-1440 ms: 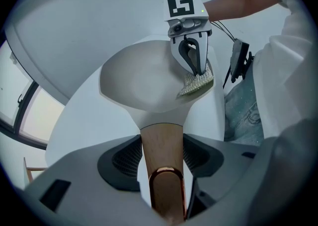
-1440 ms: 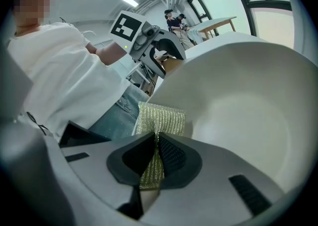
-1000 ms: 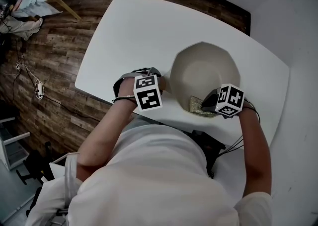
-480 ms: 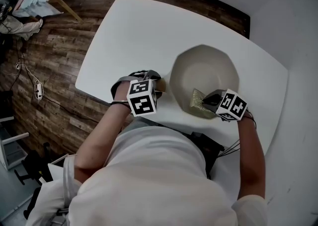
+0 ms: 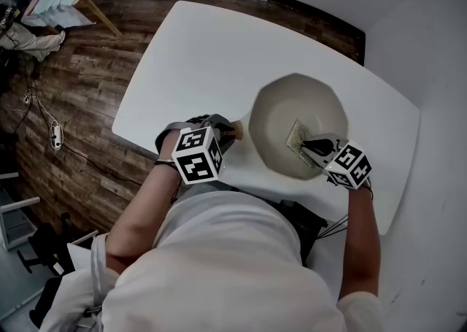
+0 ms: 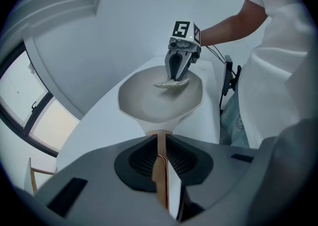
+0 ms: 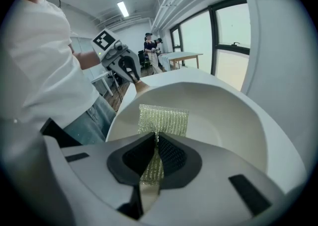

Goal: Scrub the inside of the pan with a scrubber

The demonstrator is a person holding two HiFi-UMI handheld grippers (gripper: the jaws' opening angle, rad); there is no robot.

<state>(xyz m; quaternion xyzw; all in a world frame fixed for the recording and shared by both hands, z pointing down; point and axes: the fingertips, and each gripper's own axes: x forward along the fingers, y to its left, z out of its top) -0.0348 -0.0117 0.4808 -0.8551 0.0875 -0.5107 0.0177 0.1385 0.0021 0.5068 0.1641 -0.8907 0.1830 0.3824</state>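
Note:
A cream, many-sided pan [image 5: 288, 104] sits on the white table [image 5: 197, 53], its wooden handle [image 5: 236, 131] pointing left. My left gripper [image 5: 225, 133] is at that handle. Its jaws are closing, and the handle [image 6: 161, 143] lies between the pads, which touch it on both sides. My right gripper [image 5: 314, 144] is shut on a greenish mesh scrubber [image 5: 298, 137]. It holds the scrubber [image 7: 163, 119] inside the pan [image 7: 218, 115], low against the near right wall. In the left gripper view, the right gripper [image 6: 176, 73] reaches into the bowl from the far side.
The pan is near the table's front edge [image 5: 241, 177], close to the person's body. Black cables [image 5: 314, 214] hang beside the right arm. Wooden floor [image 5: 66, 90] and an easel leg [image 5: 95, 9] lie beyond the table's left side. A distant person [image 7: 149, 46] stands by other tables.
The right gripper has carried the scrubber from the pan's near rim up into the bowl. The left gripper has shifted slightly left and its marker cube has turned.

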